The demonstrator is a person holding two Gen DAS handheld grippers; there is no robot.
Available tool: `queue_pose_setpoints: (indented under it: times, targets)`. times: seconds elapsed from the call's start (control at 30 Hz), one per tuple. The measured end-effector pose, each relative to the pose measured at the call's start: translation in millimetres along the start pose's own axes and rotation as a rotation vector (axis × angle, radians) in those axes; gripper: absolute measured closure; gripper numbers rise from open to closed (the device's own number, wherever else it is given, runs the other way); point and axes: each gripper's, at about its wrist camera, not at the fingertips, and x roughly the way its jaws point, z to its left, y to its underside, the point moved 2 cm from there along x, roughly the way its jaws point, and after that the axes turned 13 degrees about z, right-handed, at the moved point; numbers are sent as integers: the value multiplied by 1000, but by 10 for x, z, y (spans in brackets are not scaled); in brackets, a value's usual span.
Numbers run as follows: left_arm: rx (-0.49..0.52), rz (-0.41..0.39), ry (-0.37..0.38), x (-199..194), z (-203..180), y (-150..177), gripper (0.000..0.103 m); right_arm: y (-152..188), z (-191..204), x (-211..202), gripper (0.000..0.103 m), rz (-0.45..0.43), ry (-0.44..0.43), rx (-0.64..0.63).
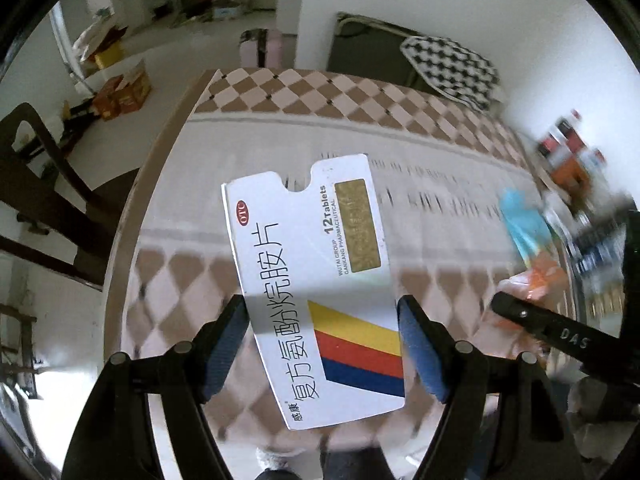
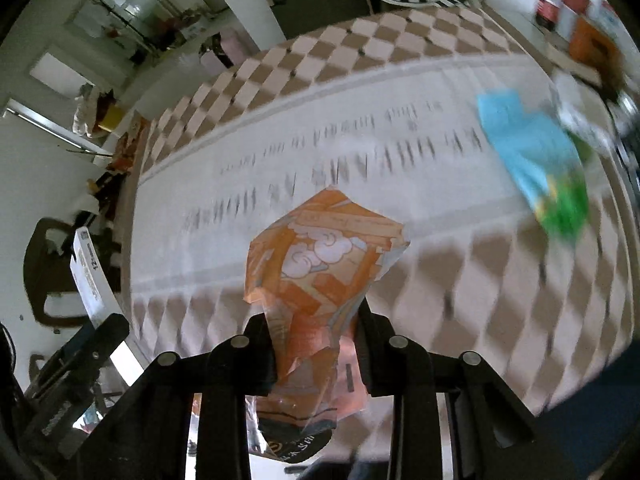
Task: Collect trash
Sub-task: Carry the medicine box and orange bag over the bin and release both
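— What's over on the left side?

— The left tongs (image 1: 322, 344) are pinching a white medicine box (image 1: 316, 280), its blue pads pressed to the box's two long edges. The box has Chinese lettering, "12 Tablets", a gold patch and yellow, red and blue stripes. It's held up above the counter (image 1: 248, 140), which wears a cloth with brown and cream diamonds along its borders and a pale band with dark lettering down the middle.

— And moving right?

— The right tongs (image 2: 316, 344) are squeezed tight on a crumpled orange wrapper (image 2: 320, 256); its top fans out above the tips and the rest hangs down between the arms. It's also off the cloth.

— Anything left lying there?

— Farther right, a light blue packet (image 2: 528, 148) with a green and yellow end lies on the counter's pale band, blurred. Beyond it, at the far right edge, there's a jumble of containers I can't make out.

— Behind all that?

— A black-and-white checkered cloth (image 1: 452, 68) draped on a dark seat at the counter's far side.
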Motion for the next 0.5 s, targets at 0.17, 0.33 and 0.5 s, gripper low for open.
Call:
queue_pose_setpoints:
  times: [0.17, 0.33, 0.5]
  targets:
    - [36, 54, 18, -17, 202, 864, 29, 1325, -2, 125, 71, 40, -14, 39]
    - [52, 187, 4, 400, 384, 1667, 29, 2415, -116, 576, 71, 150, 3, 80]
    - [-6, 355, 27, 1178, 619, 2160, 29, 3088, -362, 1392, 71, 286, 41, 115]
